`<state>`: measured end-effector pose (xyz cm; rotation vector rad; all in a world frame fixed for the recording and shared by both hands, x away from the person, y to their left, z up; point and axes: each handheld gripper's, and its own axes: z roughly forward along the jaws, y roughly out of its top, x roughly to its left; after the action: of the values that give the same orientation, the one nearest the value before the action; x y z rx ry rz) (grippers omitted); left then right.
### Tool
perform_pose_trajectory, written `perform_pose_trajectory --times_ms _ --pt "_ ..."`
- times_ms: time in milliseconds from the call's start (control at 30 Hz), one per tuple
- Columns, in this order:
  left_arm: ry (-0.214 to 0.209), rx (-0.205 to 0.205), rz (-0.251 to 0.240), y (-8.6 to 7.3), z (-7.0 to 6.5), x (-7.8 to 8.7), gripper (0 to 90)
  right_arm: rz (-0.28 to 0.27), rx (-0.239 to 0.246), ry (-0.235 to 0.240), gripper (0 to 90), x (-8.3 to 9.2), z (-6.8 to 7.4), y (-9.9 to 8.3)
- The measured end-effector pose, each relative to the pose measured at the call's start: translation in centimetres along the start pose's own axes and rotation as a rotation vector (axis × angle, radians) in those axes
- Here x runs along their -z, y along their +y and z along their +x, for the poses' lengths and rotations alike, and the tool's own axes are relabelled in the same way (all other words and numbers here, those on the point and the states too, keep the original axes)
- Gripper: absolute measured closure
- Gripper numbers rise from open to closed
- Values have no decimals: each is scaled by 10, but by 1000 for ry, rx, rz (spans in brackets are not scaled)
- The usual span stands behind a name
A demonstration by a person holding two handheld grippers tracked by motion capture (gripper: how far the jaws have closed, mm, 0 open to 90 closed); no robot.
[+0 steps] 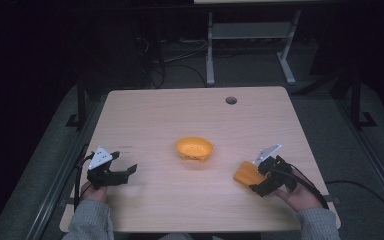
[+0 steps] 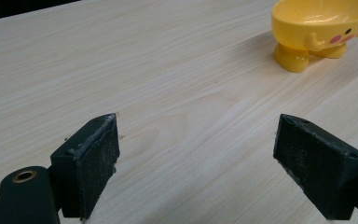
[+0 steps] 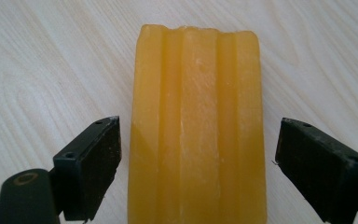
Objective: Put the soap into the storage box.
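Orange block (image 3: 198, 126) lies flat on the light wood desk (image 1: 170, 115), near the desk's front right; it's translucent amber-orange w/ lengthwise ridges running along its top, far end slightly uneven, surface a bit scuffed. In the high view the block (image 1: 246, 173) shows as a small orange slab just in front of the right gripper (image 1: 260, 176), partly under it. Right gripper (image 3: 198, 158) fingers are wide apart and straddle the block: left finger (image 3: 91, 163) sits v. close to the block's side, maybe touching, can't tell for sure; right finger (image 3: 319, 165) is clearly apart from it w/ bare desk in between. Nothing clamped. Yellow bowl (image 1: 194, 148) stands mid-desk, between the two grippers, upright on short stubby feet; in the left gripper view the bowl (image 2: 321, 28) has a cartoon face w/ pink cheeks and dark dots on its side. Left gripper (image 1: 116, 171) is at front left, well apart from the bowl, held by the person's left hand (image 1: 94, 191); its fingers (image 2: 91, 163) are spread wide w/ nothing between them but bare desk, pads worn and dusty-looking. Right hand (image 1: 300, 195) grips the right gripper, grey sleeves at the bottom edge. Round cable hole (image 1: 231, 100) near the desk's far edge.
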<state>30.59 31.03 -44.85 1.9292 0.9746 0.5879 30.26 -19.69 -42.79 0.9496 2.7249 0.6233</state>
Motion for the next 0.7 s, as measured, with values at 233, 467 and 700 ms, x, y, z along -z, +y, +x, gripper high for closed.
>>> perform_pose_trajectory --times_ms 233,467,700 --pt "-1 0 -3 0 0 0 138 23 -6 8 139 -11 -1 5" --pt "-1 -1 -3 0 0 0 138 66 7 8 139 -23 -2 9" --pt "-1 -3 -4 0 0 0 138 95 21 2 148 -29 -1 11"
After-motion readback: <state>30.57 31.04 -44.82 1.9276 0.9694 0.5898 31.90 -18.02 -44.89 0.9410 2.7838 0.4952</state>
